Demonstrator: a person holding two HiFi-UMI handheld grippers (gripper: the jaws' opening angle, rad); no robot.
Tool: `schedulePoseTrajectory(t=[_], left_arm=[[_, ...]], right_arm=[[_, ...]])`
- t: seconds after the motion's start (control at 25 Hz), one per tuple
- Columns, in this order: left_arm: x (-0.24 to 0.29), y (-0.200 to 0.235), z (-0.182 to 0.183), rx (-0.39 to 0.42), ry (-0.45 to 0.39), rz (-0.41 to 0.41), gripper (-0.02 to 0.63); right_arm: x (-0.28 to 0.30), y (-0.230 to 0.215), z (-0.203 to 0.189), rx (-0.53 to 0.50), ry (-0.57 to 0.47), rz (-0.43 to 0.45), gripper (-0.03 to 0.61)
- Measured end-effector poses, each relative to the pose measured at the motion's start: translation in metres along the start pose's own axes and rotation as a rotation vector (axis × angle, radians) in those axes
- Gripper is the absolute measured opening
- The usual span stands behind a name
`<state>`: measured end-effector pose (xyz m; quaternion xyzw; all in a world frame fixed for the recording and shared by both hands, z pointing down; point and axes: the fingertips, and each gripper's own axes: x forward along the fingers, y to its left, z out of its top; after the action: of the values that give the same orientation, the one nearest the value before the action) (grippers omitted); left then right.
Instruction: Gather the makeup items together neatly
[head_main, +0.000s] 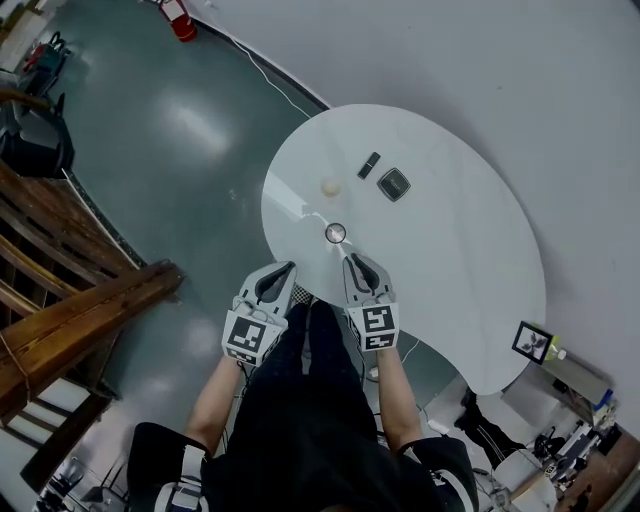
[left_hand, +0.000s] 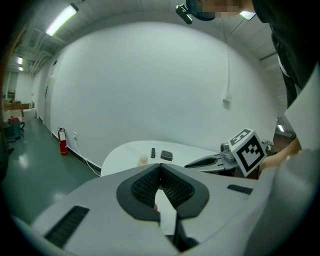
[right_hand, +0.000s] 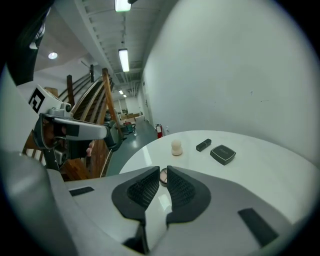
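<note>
Jaws shut, empty, on left grey gripper (head_main: 288, 268) and right grey gripper (head_main: 351, 260), near round silver-rimmed compact (head_main: 335, 233) on white table (head_main: 450, 230).

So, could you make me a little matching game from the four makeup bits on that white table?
Things:
1. sponge
2. tube
3. compact
4. small dish

Looks:
A. black, square, flat
B. cream-coloured
C. round, silvery rim
D. black, slim

Pairs: 1-B, 2-D, 3-A, 4-C
</note>
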<state>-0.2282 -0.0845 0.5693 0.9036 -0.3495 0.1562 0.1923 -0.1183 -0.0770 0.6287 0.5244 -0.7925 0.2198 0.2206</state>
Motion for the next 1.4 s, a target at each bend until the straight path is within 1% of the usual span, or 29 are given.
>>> schedulePoseTrajectory(t=[0.2,0.32,0.36,0.44,0.48,0.68,0.92,1.16,1.4], left_arm=[[0.000,0.004,-0.006,-0.025,0.012,0.026,0.017],[-0.004,0.009,-0.011,-0.042,0.017,0.052,0.017],[-0.006,0.010,-0.012,-0.048,0.020,0.061,0.017],[-0.007,0.013,-0.013,-0.058,0.018,0.078,0.017],[-0.008,0.015,-0.012,-0.061,0.013,0.087,0.017],[-0.014,0.022,-0.015,-0.082,0.009,0.127,0.017],[-0.014,0.029,-0.017,-0.104,0.018,0.159,0.017],[-0.014,0.032,-0.019,-0.120,0.023,0.175,0.017],[-0.013,0.031,-0.020,-0.122,0.019,0.176,0.017]], right_arm=[[0.024,-0.011,-0.003,-0.034,0.035,0.007,0.035],[0.036,-0.011,-0.005,-0.049,0.055,0.026,0.036],[0.039,-0.010,-0.006,-0.048,0.063,0.038,0.048],[0.047,-0.010,-0.009,-0.042,0.079,0.062,0.145],[0.051,-0.010,-0.010,-0.042,0.085,0.069,0.166],[0.067,-0.011,-0.019,-0.059,0.125,0.089,0.229],[0.083,-0.010,-0.028,-0.087,0.172,0.102,0.238],[0.090,-0.009,-0.029,-0.157,0.204,0.088,0.238],[0.092,-0.009,-0.030,-0.170,0.217,0.093,0.233]])
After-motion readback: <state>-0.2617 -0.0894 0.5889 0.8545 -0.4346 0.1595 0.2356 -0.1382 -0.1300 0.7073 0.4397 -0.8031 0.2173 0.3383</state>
